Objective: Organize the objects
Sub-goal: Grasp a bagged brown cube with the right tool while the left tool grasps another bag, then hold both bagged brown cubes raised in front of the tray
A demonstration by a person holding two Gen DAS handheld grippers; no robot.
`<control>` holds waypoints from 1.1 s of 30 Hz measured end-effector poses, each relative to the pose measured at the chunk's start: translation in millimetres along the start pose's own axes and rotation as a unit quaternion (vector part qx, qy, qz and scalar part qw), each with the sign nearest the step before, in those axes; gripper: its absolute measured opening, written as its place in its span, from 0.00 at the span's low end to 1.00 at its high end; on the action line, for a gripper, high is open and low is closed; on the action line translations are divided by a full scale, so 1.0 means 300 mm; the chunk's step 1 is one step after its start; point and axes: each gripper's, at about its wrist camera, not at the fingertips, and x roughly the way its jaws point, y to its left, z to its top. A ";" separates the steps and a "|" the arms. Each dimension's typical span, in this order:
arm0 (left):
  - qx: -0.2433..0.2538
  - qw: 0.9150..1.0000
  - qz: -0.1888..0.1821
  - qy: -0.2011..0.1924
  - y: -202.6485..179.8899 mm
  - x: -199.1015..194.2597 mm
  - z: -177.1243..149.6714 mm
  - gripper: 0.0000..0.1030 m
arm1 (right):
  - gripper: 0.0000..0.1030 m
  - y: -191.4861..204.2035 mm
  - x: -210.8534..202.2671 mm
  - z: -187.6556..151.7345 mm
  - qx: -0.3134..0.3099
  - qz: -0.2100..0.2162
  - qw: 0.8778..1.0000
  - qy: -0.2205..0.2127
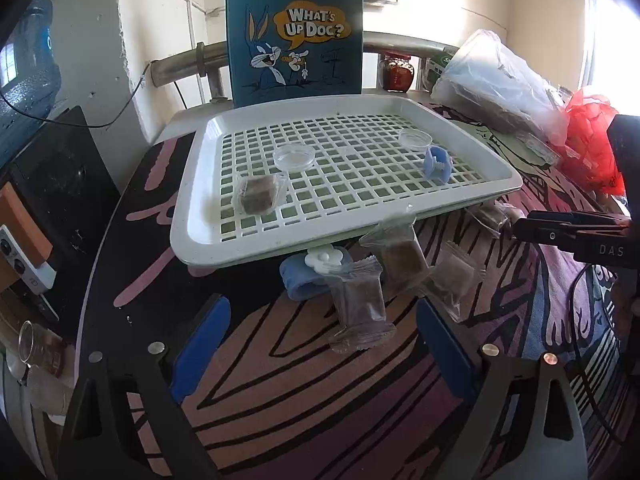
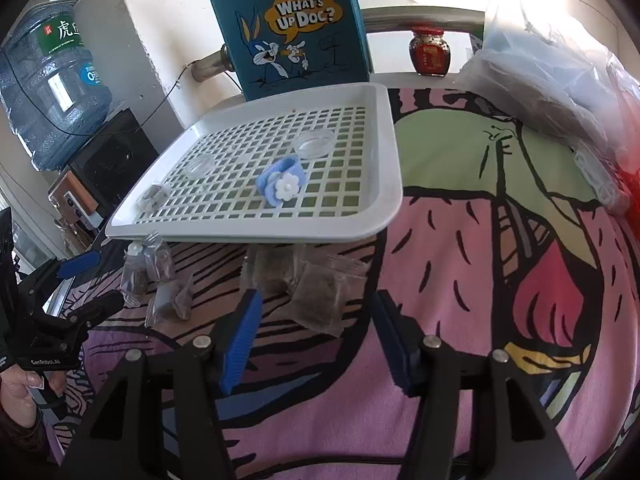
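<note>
A white perforated tray (image 1: 192,184) (image 2: 384,184) lies on a cartoon-print cloth. On it are two clear round dishes (image 1: 293,157) (image 2: 315,142), a blue flower clip (image 1: 437,162) (image 2: 281,185) and one wrapped brown snack (image 1: 258,194). In front of the tray lie several wrapped brown snacks (image 1: 362,312) (image 2: 320,298) and a second blue flower clip (image 1: 308,276). My left gripper (image 1: 320,352) is open and empty, just short of a snack. My right gripper (image 2: 316,344) is open and empty, just short of another snack.
A blue Bugs Bunny bag (image 1: 294,32) stands behind the tray, with a red jar (image 2: 430,51) beside it. Clear plastic bags (image 1: 500,80) and a red bag (image 1: 590,136) lie at the right. A water bottle (image 2: 52,80) and a black box (image 1: 60,184) stand at the left.
</note>
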 end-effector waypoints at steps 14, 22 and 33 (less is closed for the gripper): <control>-0.015 0.999 -0.035 0.014 -0.008 -0.001 -0.025 0.22 | 0.26 0.050 -0.038 -0.042 -0.046 -0.003 0.999 -0.023; -0.002 0.998 -0.044 -0.043 -0.043 -0.099 -0.032 0.22 | 0.26 0.179 -0.170 -0.062 -0.100 0.054 0.990 -0.089; 0.011 0.996 -0.033 -0.078 -0.071 -0.119 -0.033 0.22 | 0.26 0.256 -0.122 -0.097 -0.150 0.044 0.983 -0.093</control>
